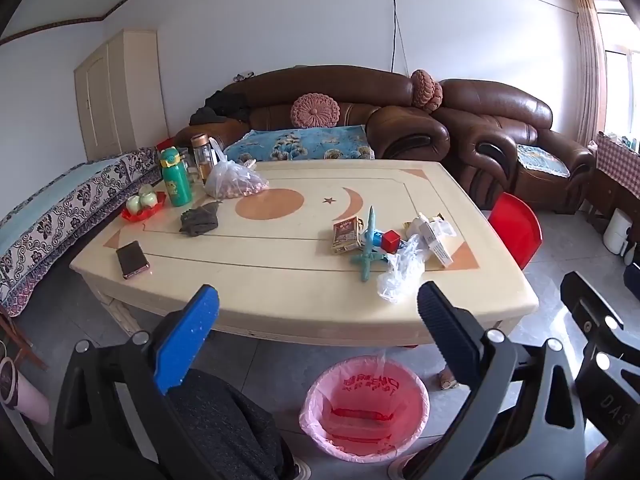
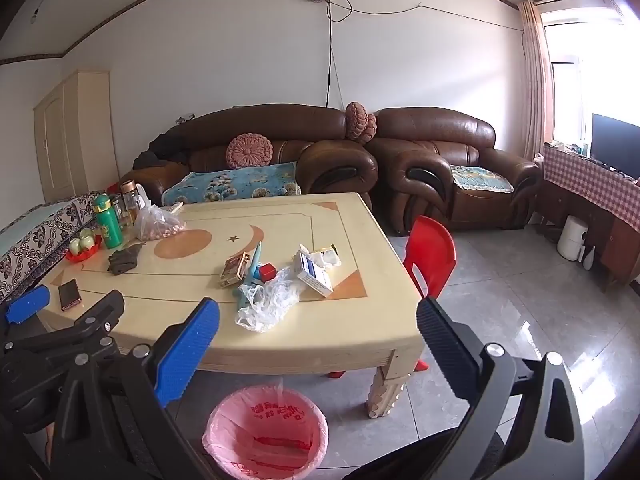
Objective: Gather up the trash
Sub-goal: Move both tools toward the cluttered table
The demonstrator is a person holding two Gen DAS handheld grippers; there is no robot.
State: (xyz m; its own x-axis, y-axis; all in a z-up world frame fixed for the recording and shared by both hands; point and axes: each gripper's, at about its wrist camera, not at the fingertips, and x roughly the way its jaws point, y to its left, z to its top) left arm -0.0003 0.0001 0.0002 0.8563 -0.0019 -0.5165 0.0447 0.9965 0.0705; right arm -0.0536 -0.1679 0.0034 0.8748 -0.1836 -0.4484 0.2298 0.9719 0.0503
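- Trash pile: crumpled clear plastic bag (image 2: 267,303) near front-right corner of desk (image 2: 344,332), touching a white/blue carton (image 2: 314,276) just behind it; more crumpled paper/wrappers (image 2: 326,258) behind that, toward right edge.
- Bag's long axis runs roughly front-left to back-right, slanting toward the carton.
- Nearby, prob. not trash: red cube (image 2: 267,271), teal toy (image 2: 251,276), small printed box (image 2: 233,270), all just left of the pile.
- Pink-lined bin (image 2: 264,432) on floor, below desk's front edge, empty apart from liner as far as visible.
- Right hand-held gripper (image 2: 318,344): fingers wide apart, nothing between; pointing down-fwd. Bag lies ahead, slightly left of centre line.
- Left hand-held gripper (image 1: 318,332): also spread wide, empty. Bag (image 1: 400,276) ahead and to its right.
- Judgement: both near front edge, neither clearly closer; bag sits more squarely before the right one, so right looks the easier reach.
- Far-left corner: green bottle (image 2: 108,222), bag of snacks (image 2: 158,224), red dish w/ fruit (image 2: 82,250), dark cloth (image 2: 124,262); phone (image 2: 70,294) by front-left edge. Well apart from the pile.
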